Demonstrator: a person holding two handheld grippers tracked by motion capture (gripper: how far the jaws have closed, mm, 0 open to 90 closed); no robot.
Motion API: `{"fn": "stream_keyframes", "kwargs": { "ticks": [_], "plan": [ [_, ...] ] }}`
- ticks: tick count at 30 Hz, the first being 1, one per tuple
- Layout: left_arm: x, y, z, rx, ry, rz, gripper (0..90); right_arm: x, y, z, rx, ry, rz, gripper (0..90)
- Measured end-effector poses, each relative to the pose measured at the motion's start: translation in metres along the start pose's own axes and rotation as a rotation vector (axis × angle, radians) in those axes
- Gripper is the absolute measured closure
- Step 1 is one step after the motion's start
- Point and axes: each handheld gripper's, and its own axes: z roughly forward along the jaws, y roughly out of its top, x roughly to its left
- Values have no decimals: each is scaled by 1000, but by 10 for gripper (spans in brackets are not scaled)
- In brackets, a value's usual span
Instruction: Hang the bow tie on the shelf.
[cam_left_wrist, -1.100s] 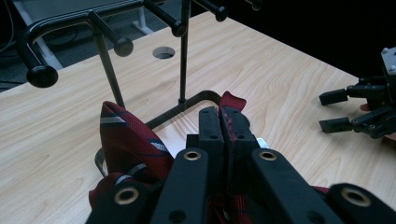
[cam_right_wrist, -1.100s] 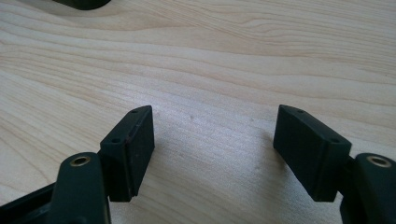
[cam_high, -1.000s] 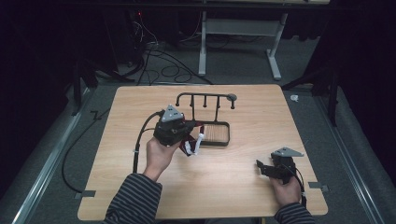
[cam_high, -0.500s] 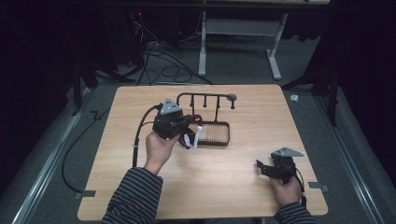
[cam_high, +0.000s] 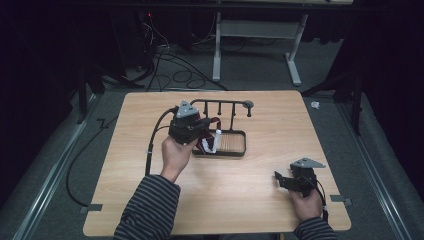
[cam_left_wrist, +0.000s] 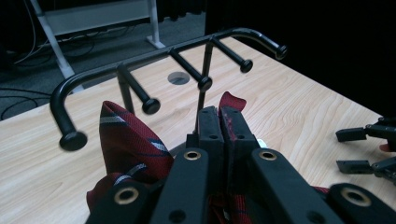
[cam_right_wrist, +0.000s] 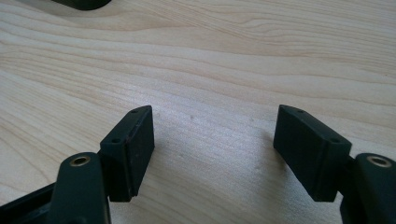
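Observation:
A dark red tie with pale stripes (cam_left_wrist: 126, 140) is pinched between the jaws of my left gripper (cam_left_wrist: 225, 116), which is shut on it. From above, that left gripper (cam_high: 204, 133) hovers over the left end of a black rack's slatted base (cam_high: 235, 145), and the tie (cam_high: 210, 143) hangs white and red beneath it. The rack's top bar (cam_left_wrist: 154, 56) with several knobbed pegs stands just beyond the jaws. My right gripper (cam_right_wrist: 215, 130) rests open near the table's front right, with bare wood between its pads (cam_right_wrist: 133, 149); from above the right gripper (cam_high: 281, 180) points left.
The wooden table (cam_high: 150, 195) has a round grey grommet (cam_high: 248, 104) by the rack's right end. Cables trail off its left side to the dark floor. A white desk frame (cam_high: 217, 50) stands behind the table.
My left hand has carried the tie a little farther from the person, closer to the rack's pegs. The right hand has kept still.

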Motion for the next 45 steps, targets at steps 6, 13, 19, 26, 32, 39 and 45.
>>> {"fn": "stream_keyframes", "kwargs": {
  "ticks": [6, 13, 19, 26, 32, 39, 45],
  "plan": [
    [-1, 5, 8, -8, 0, -9, 879, 0, 0, 0, 1, 1, 0, 301],
    [-1, 11, 16, -7, 29, -6, 879, 0, 0, 0, 2, 2, 1, 301],
    [1, 13, 22, -9, 50, -16, 879, 0, 0, 0, 2, 2, 3, 300],
    [2, 12, 26, -6, 85, -33, 879, 0, 0, 0, 1, 2, 0, 300],
    [4, 12, 30, -4, 103, -47, 878, 0, 0, 0, 1, 2, 0, 300],
    [5, 12, 35, -9, 124, -60, 877, 0, 0, 0, 1, 3, 0, 300],
    [6, 12, 39, -10, 135, -70, 875, 0, 0, 0, 2, 3, 3, 300]
  ]
}}
